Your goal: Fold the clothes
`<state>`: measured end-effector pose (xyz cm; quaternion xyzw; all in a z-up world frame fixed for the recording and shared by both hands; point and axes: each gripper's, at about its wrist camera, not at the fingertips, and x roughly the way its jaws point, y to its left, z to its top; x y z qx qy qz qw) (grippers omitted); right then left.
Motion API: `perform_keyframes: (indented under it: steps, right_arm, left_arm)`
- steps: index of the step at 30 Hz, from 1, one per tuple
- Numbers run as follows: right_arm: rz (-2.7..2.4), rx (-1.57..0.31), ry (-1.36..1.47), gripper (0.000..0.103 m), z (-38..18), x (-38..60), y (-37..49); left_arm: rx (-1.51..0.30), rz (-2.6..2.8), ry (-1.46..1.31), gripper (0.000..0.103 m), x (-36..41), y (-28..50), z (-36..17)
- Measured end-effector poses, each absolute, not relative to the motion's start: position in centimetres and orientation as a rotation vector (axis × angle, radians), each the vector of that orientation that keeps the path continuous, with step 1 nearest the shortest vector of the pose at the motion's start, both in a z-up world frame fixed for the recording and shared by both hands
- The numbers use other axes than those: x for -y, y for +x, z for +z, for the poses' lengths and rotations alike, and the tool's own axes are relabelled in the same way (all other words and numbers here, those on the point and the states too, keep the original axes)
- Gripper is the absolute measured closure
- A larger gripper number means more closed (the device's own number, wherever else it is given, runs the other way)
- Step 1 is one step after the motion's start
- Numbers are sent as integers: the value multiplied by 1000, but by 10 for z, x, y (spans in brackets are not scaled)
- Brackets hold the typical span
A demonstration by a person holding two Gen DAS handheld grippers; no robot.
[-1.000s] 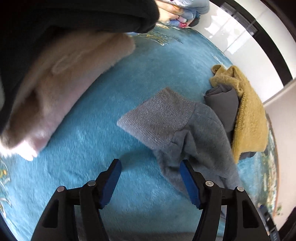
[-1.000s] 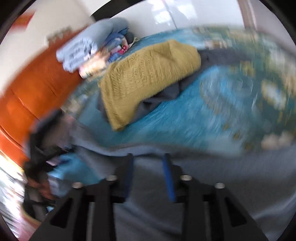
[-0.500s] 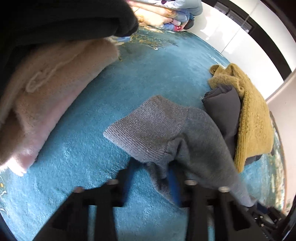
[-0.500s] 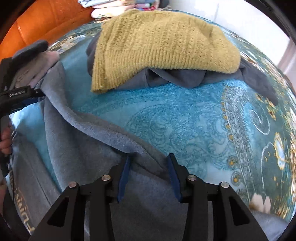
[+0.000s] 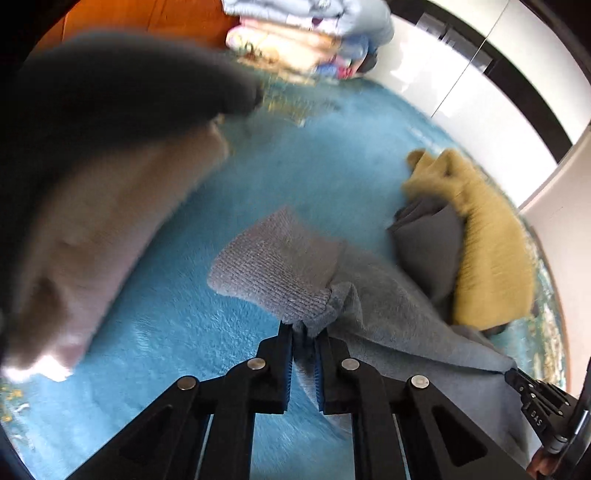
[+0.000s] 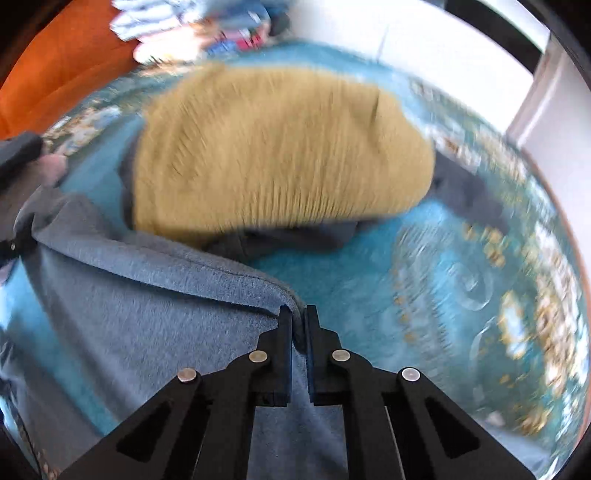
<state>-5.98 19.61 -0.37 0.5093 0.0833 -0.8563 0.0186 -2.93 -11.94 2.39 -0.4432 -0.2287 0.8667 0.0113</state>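
Since a second ago your left gripper (image 5: 305, 330) went from wide open above the blue rug (image 5: 177, 317) to clamped on the grey sweater (image 5: 373, 295). The pinch sits right where the ribbed cuff (image 5: 273, 266) meets the fleecy sleeve, fabric bunched between the blue pads. The cuff fans out ahead and left of the tips, lying flat on the rug.

Your right gripper (image 6: 298, 314) was half open around a fold half a second ago; now the jaws are nearly together on the sweater's (image 6: 147, 295) folded edge. The cloth runs from those tips back toward the left edge of the right view, where the other tool shows, so the sweater is stretched between your two grips. In the left view the far end of that span reaches the right gripper's black body at the lower right edge.

Both views are more motion-blurred than half a second ago.

The mustard knit (image 6: 280, 147) now fills more of the right view, straight ahead of the right tips, lying over a dark grey garment (image 6: 295, 236) on the rug's patterned part. In the left view the mustard knit (image 5: 491, 243) and dark garment (image 5: 432, 243) sit just beyond the sweater, toward the rug's right edge.

A pink fleece (image 5: 110, 229) under a black garment (image 5: 110, 92) fills the left side of the left view. Folded laundry (image 5: 306, 22) is stacked at the rug's far edge.
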Motion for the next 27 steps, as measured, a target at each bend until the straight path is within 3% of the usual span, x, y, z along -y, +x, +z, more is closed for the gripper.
perform_keyframes:
  steps: [3,5,7,8,14,16,22,27]
  right_arm:
    - [-2689,-193,1575,96,-10,-200,-56]
    - [-2719,-136,1524,84,0,-207,-44]
    - [-2770,-85,1444,79,17,-216,-20]
    - [-2796,-56,1397,78,26,-222,-6]
    - [-2871,49,1272,71,50,-250,80]
    - [-2909,133,1266,71,55,-264,113]
    - [-2964,517,1225,71,70,-343,200]
    - [-3008,799,1193,70,68,-394,269]
  left_arm:
    - [710,2687,-1379,87,119,-25,28]
    - [708,2676,-1377,76,118,-23,30]
    - [707,2665,-1374,60,118,-20,33]
    - [706,2660,-1373,59,118,-19,34]
    - [784,2564,-1294,58,128,6,54]
    - [848,2556,-1233,49,138,27,63]
    - [1002,2675,-1339,47,191,105,37]
    - [1110,2636,-1499,47,207,125,9]
